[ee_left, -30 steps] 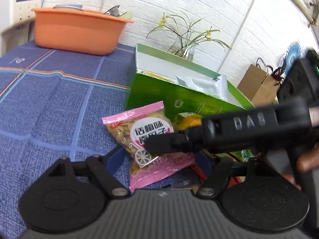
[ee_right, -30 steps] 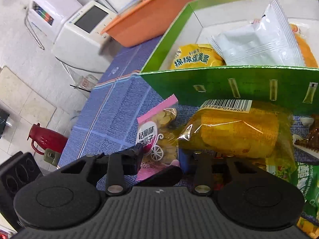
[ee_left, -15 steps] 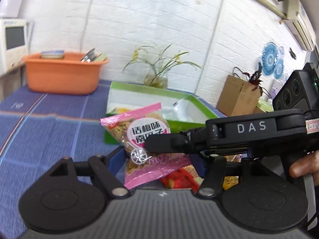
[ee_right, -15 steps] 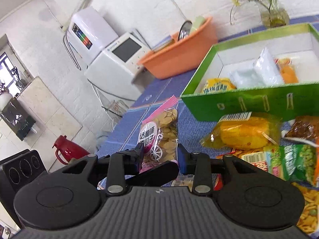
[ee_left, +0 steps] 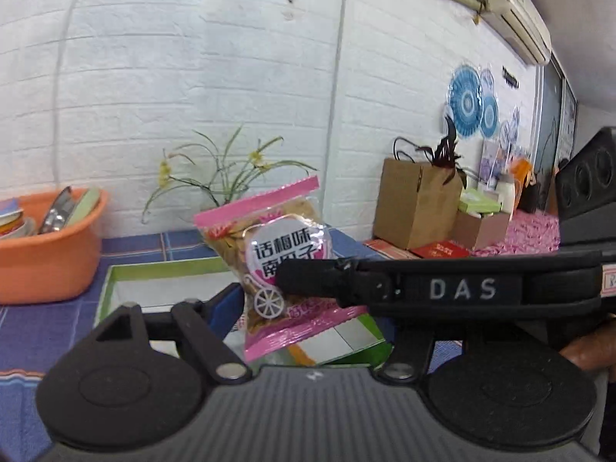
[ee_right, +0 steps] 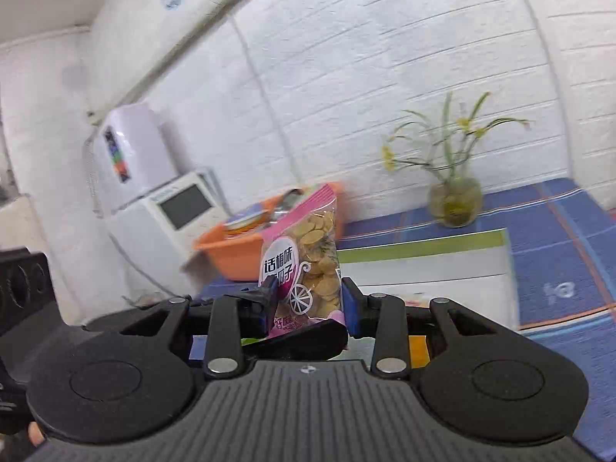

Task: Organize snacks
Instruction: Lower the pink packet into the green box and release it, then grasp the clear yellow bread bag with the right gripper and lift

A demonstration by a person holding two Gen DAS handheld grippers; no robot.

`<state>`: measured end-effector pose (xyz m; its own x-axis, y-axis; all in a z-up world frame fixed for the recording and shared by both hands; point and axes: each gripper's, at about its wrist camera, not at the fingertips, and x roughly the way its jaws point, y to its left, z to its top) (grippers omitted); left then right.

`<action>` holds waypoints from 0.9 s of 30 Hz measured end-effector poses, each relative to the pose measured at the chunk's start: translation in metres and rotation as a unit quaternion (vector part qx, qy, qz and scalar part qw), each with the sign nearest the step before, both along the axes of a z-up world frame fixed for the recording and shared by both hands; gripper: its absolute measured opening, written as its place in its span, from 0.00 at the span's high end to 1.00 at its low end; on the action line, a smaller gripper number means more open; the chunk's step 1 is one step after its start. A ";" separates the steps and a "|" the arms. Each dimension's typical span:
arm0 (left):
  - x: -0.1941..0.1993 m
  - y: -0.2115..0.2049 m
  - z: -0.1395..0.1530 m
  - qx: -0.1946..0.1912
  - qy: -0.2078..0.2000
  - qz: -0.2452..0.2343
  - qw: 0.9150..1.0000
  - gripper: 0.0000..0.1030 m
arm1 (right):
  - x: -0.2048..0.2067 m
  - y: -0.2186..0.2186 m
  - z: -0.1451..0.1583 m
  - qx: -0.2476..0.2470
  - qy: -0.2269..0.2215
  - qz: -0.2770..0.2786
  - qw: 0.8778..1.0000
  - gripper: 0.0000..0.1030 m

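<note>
Fingers (ee_right: 348, 304) of the right gripper (ee_right: 308, 302) pinch the pink snack packet (ee_right: 306, 261), while only the left view shows the left gripper's (ee_left: 308, 308) half-spread, just-reopened fingers (ee_left: 225, 308) flanking it above the green box (ee_left: 161, 269).

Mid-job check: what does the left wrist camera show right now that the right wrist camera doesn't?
Left wrist only: a brown paper bag, blue fan decorations on the wall, and the right gripper's finger marked DAS reaching in from the right across the packet.

Right wrist only: a white appliance with a dark screen, and the right gripper with its blue pads against both sides of the packet.

Both: the pink snack packet held up off the table, the green box, orange basin and potted plant.
</note>
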<state>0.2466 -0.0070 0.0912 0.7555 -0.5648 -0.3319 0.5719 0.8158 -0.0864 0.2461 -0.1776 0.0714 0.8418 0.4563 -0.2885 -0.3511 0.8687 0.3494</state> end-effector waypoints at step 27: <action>-0.019 0.063 -0.038 -0.025 0.066 0.093 0.993 0.24 | 0.015 -0.027 -0.012 0.089 0.156 0.039 0.983 0.00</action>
<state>0.2275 0.0556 0.0533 0.8002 -0.4371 -0.4106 0.3919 0.8994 -0.1937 0.2609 -0.2043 0.0592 0.6859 0.5820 -0.4368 -0.2657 0.7591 0.5943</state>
